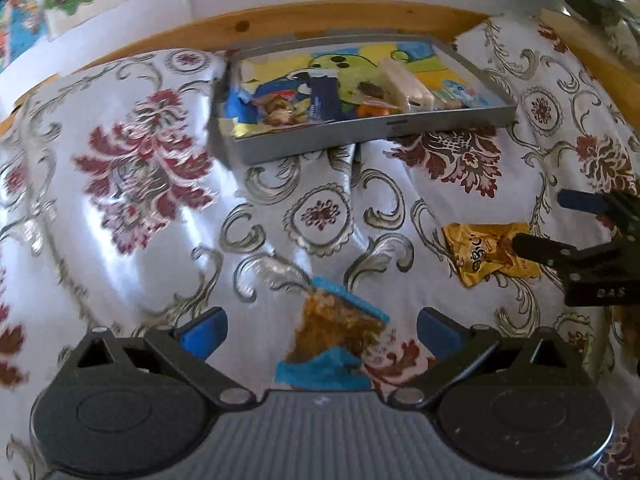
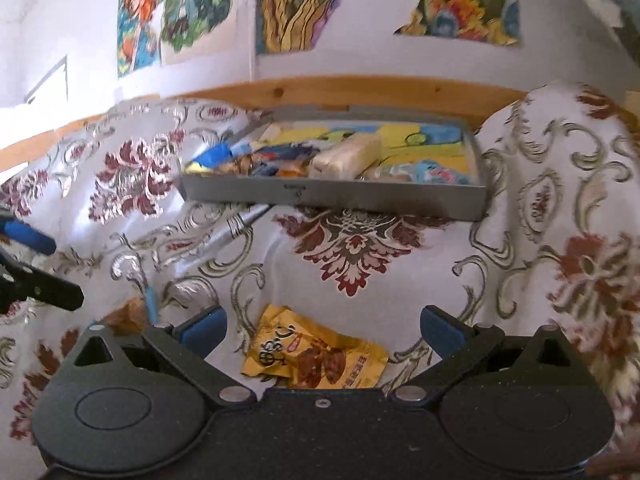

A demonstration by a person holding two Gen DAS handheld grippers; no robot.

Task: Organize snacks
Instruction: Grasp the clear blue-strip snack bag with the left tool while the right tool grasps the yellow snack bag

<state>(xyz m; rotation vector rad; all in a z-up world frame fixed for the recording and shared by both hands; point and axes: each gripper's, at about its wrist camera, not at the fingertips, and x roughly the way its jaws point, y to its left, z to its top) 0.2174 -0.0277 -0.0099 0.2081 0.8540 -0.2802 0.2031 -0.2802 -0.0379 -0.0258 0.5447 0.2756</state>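
Tools apart, we hover: left tool [image 1: 322, 332] over the blue packet [image 1: 336, 340], right tool [image 2: 323, 332] over the yellow packet [image 2: 316, 360] (both loose on the bedspread [image 1: 140, 240]), ready for the grey tray [image 1: 372, 130] at the bed's far edge.

Two wrist views, low over the patterned cloth [image 1: 168, 240], facing the wall.

Each looks forward past its own spread fingers; both share the grey tray [image 1: 372, 132] [image 2: 336, 196] ahead, and each catches the other gripper at its edge.
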